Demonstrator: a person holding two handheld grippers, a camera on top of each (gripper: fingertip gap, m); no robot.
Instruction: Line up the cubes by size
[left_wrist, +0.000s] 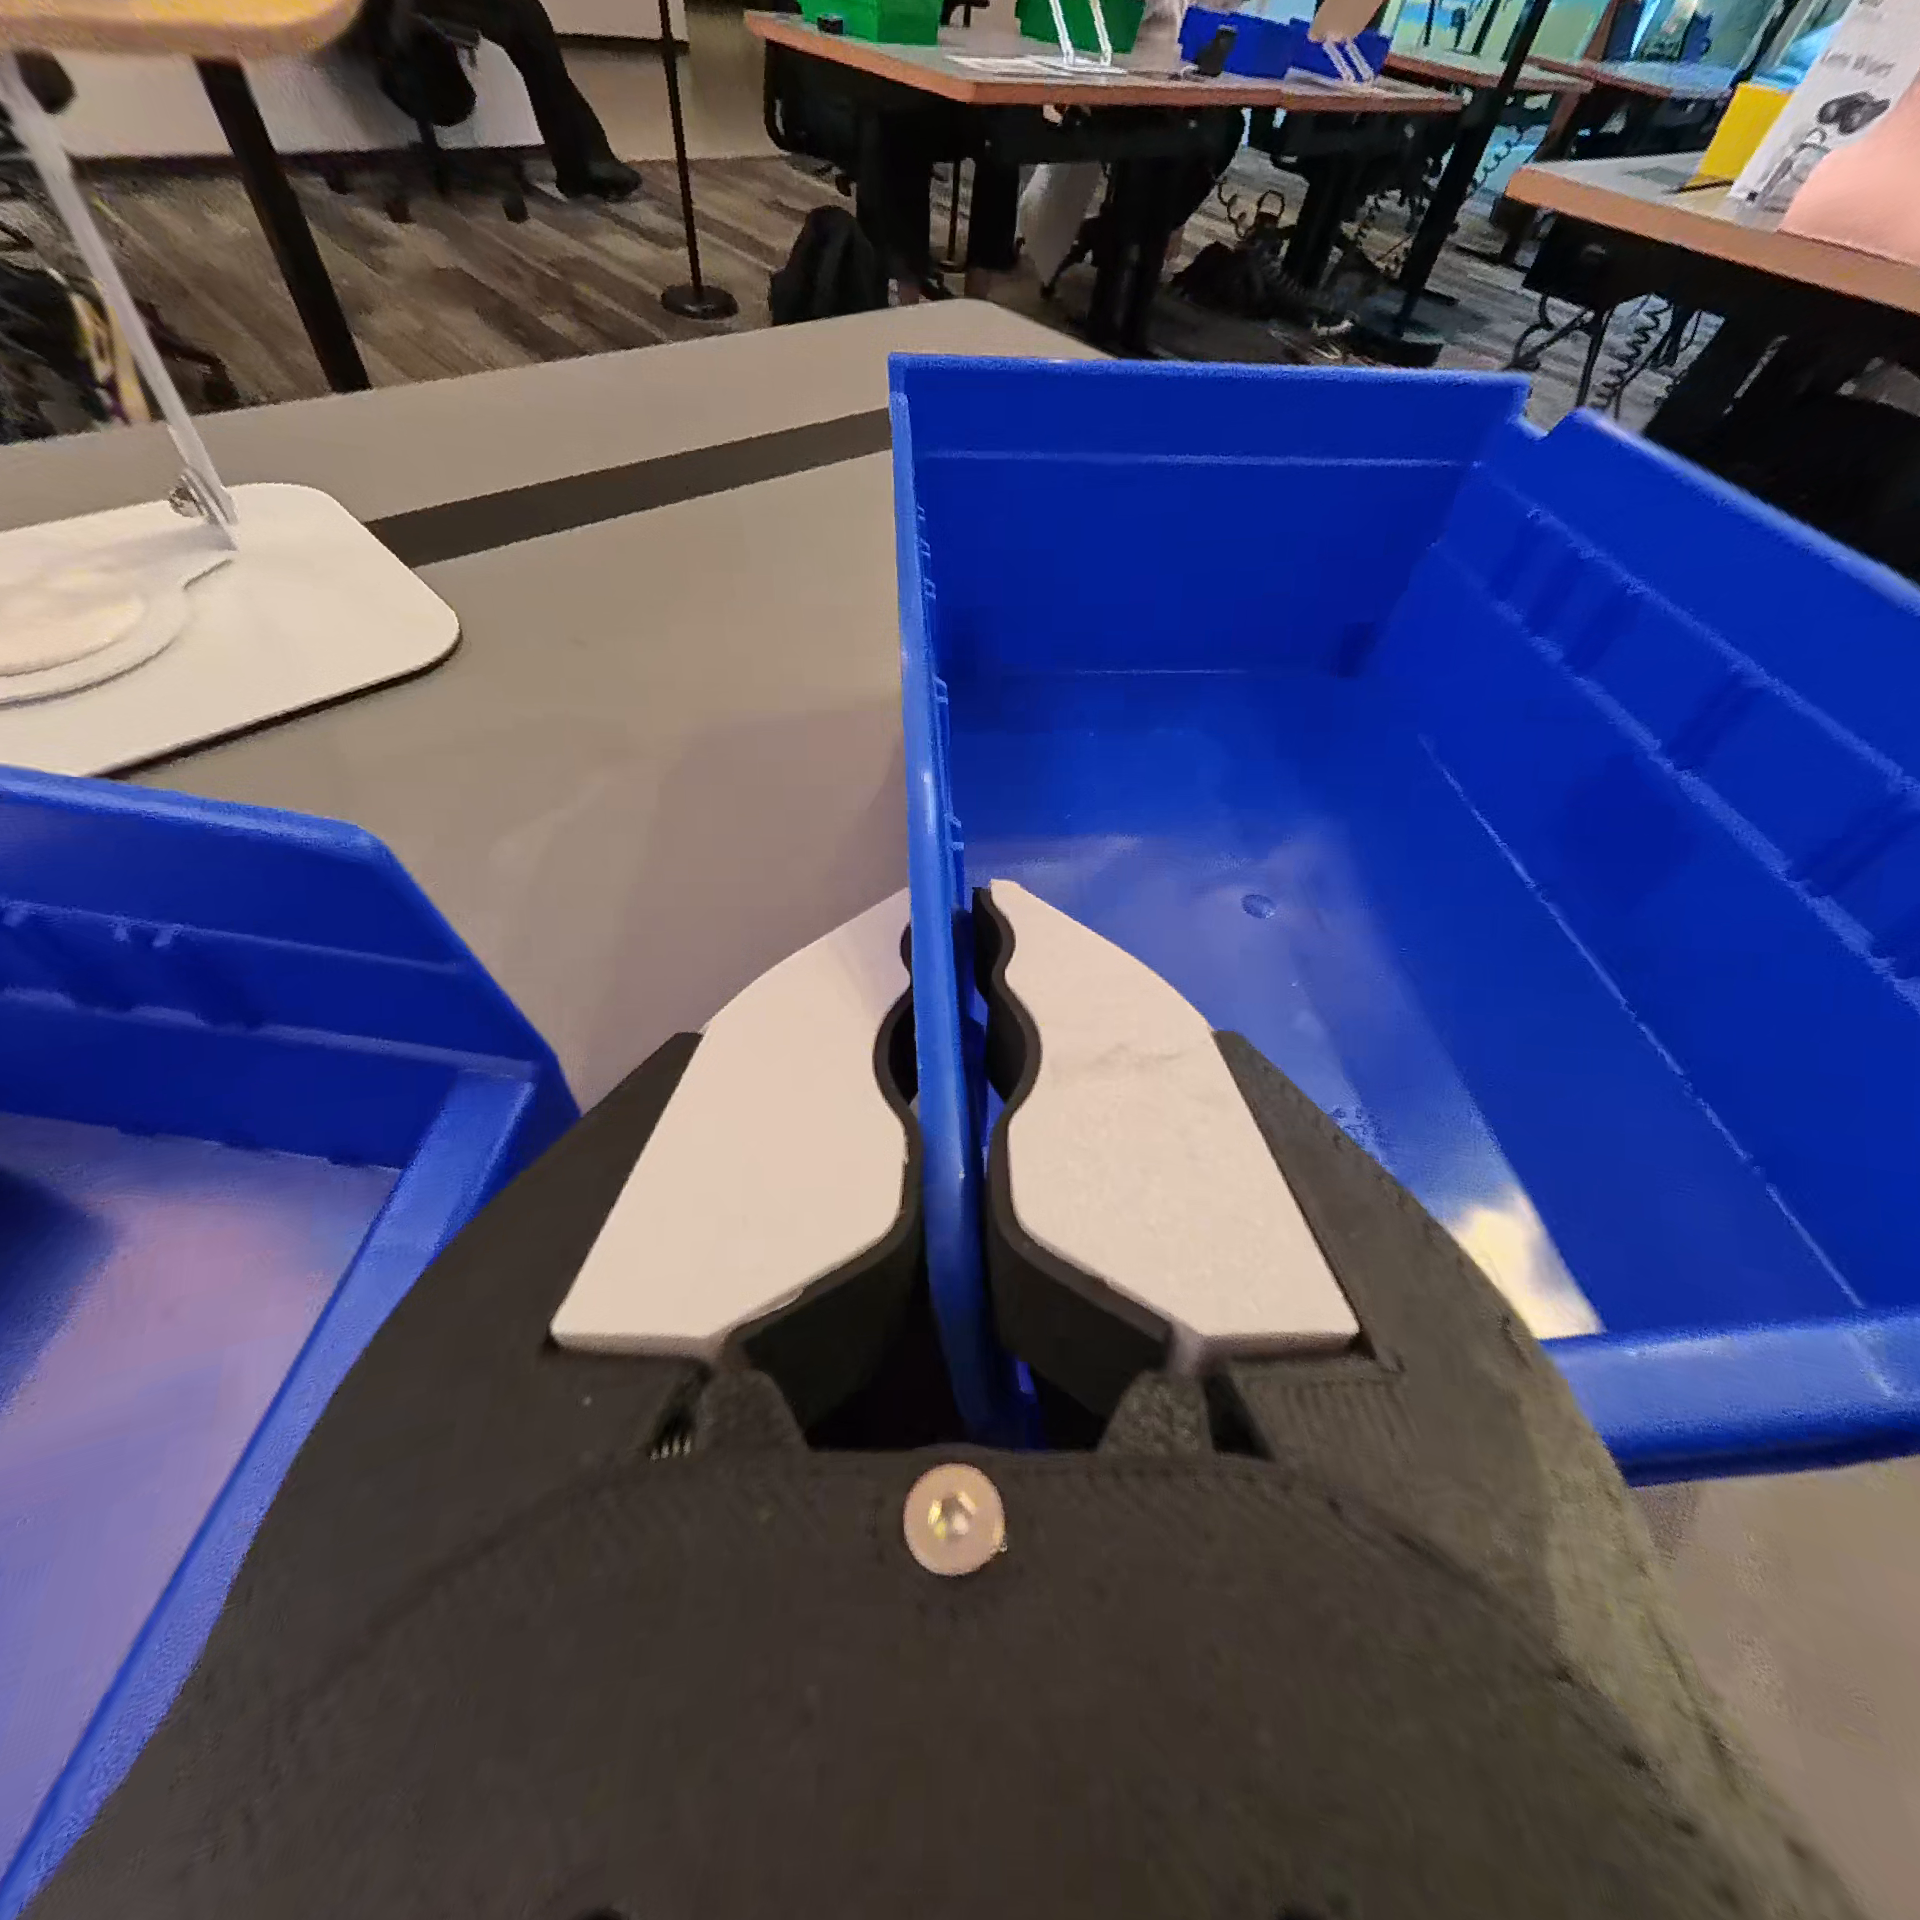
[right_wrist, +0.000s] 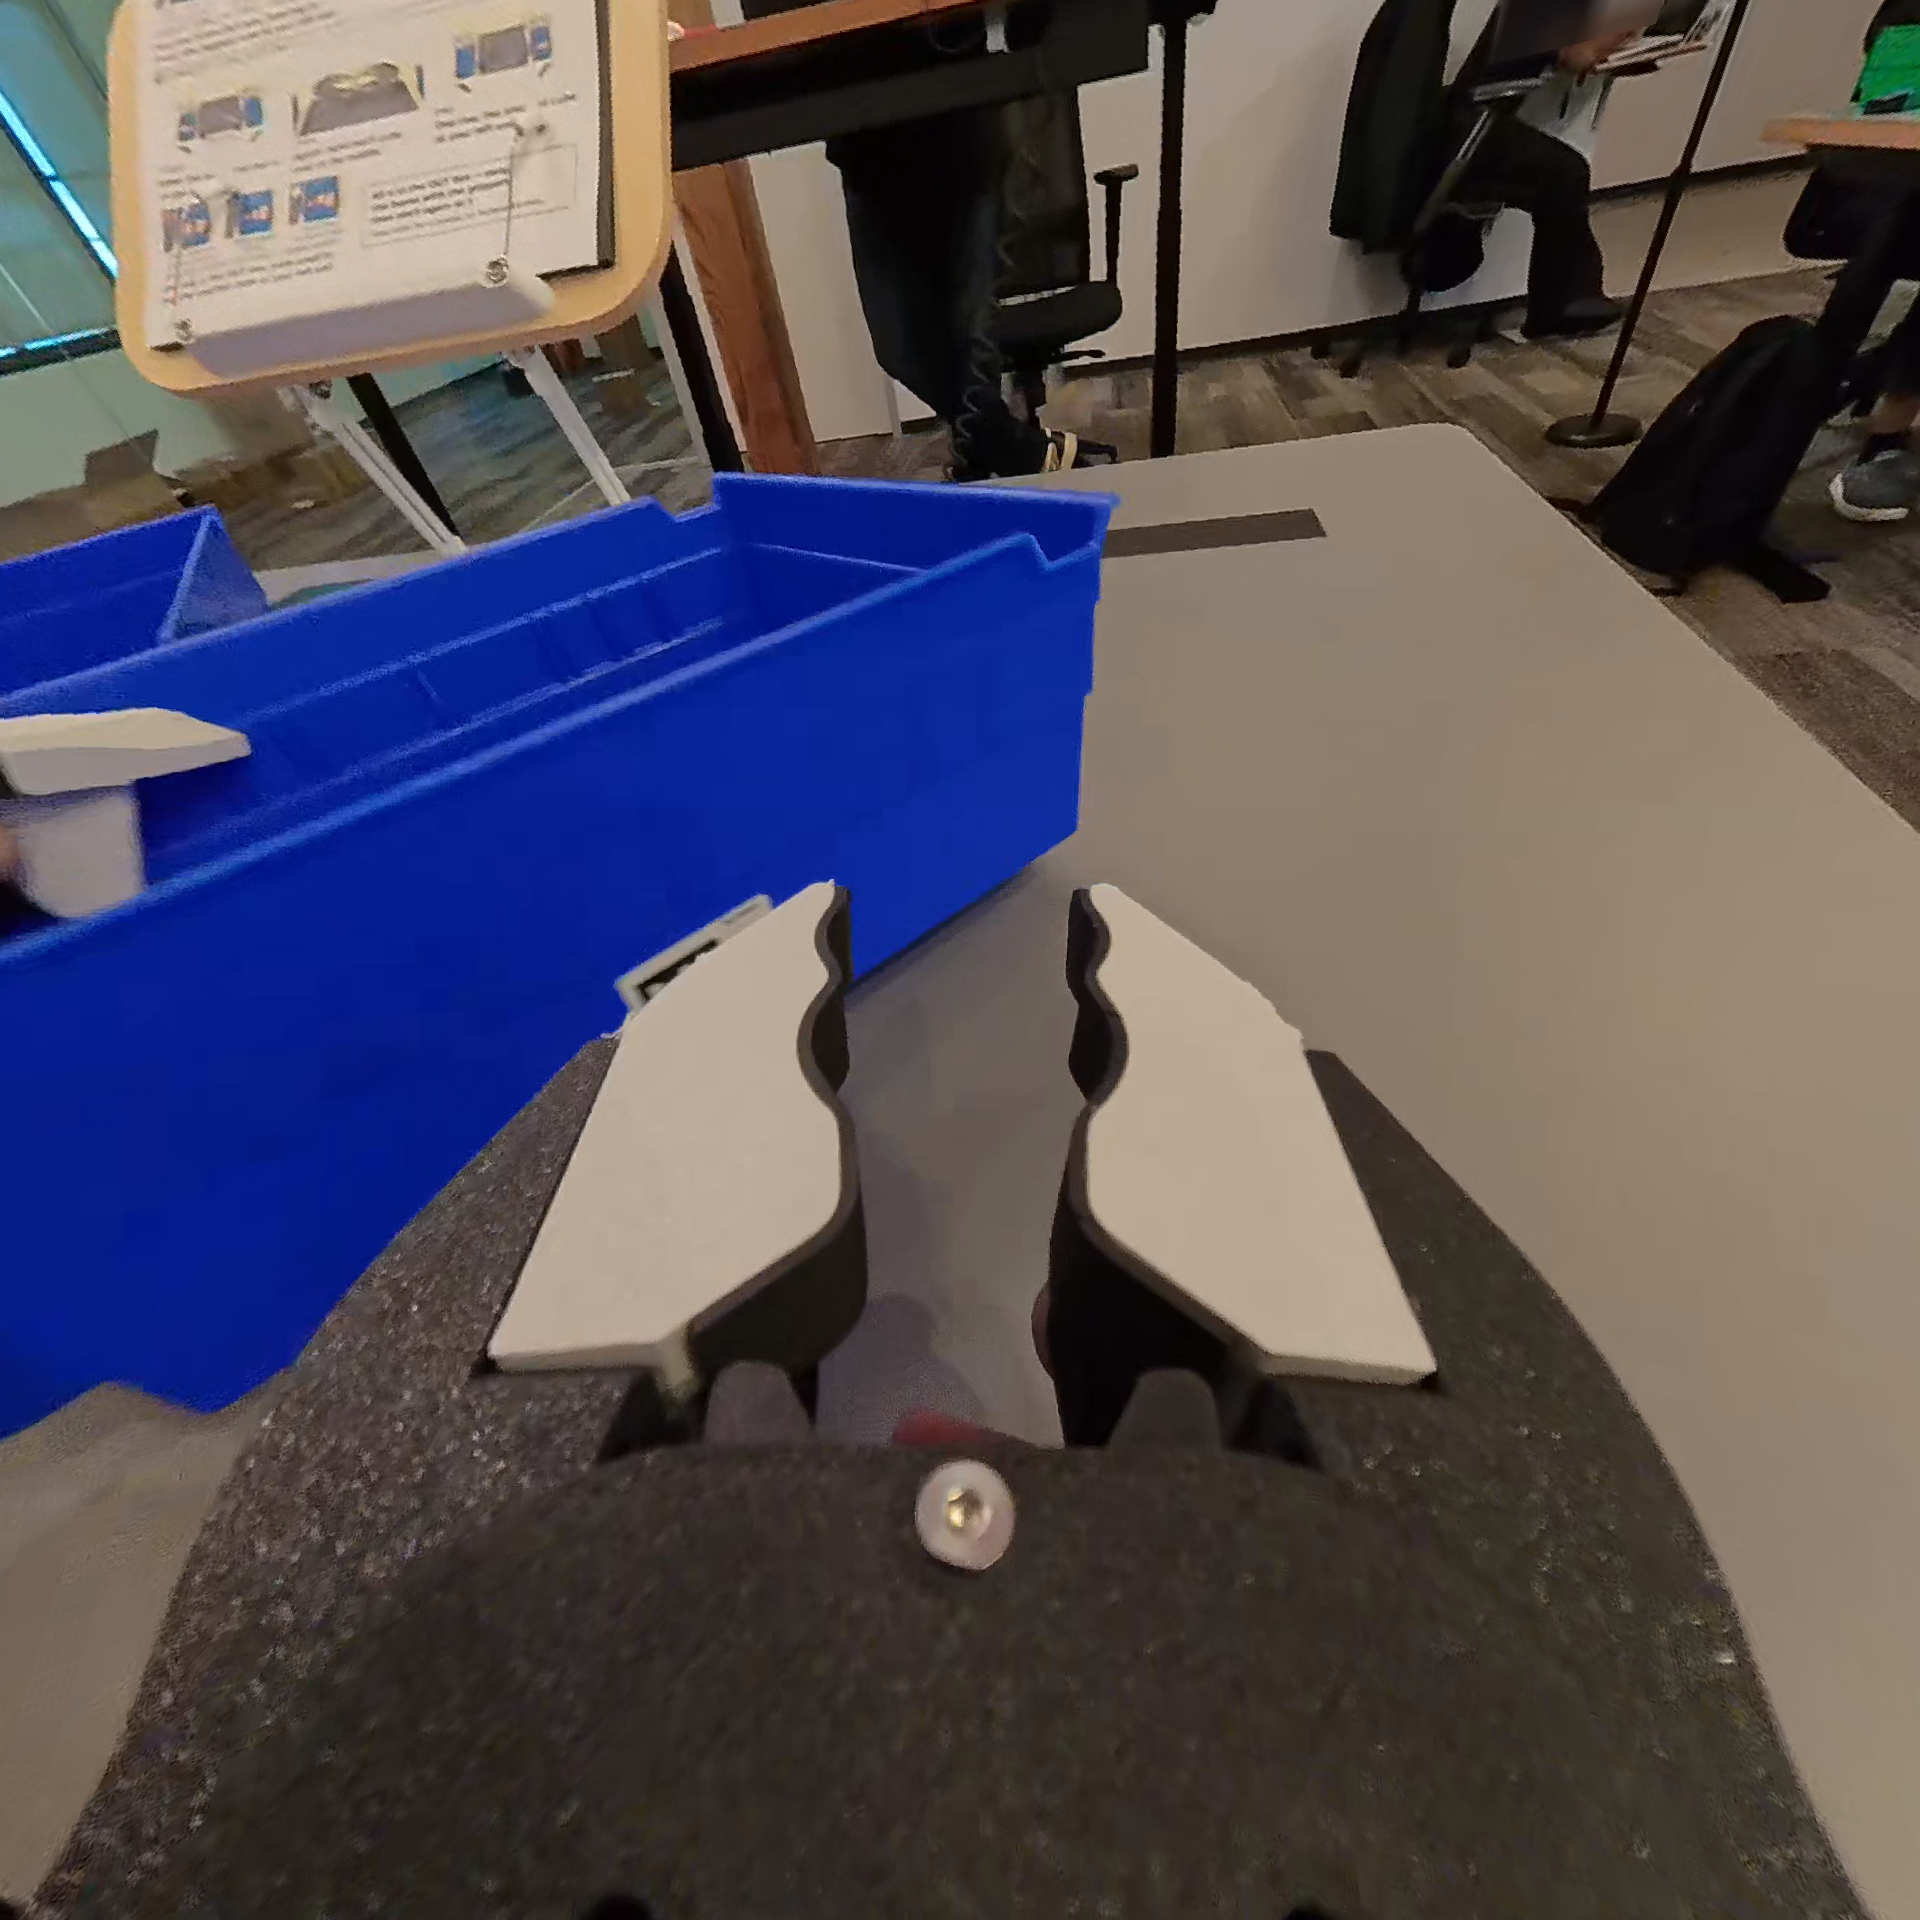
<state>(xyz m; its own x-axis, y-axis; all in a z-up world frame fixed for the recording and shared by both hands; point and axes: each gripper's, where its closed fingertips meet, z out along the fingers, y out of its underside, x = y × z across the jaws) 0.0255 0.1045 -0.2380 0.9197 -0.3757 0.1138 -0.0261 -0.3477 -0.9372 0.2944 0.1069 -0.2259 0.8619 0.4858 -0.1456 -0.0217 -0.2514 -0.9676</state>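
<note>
No cubes show in either view. My left gripper is shut on the thin left side wall of a blue plastic bin, one finger outside and one inside. The part of the bin's floor that I can see is bare. In the right wrist view the same bin stands at the left, with the left gripper's fingers on its far wall. My right gripper is open with only the grey table between its fingers, just off the bin's near right corner.
A second blue bin sits at the left, also seen in the right wrist view. A white stand base is on the table behind it. A dark tape strip marks the table's far part. A small label is on the bin's side. One gripper's finger ends stand about 25 centimetres off the other's.
</note>
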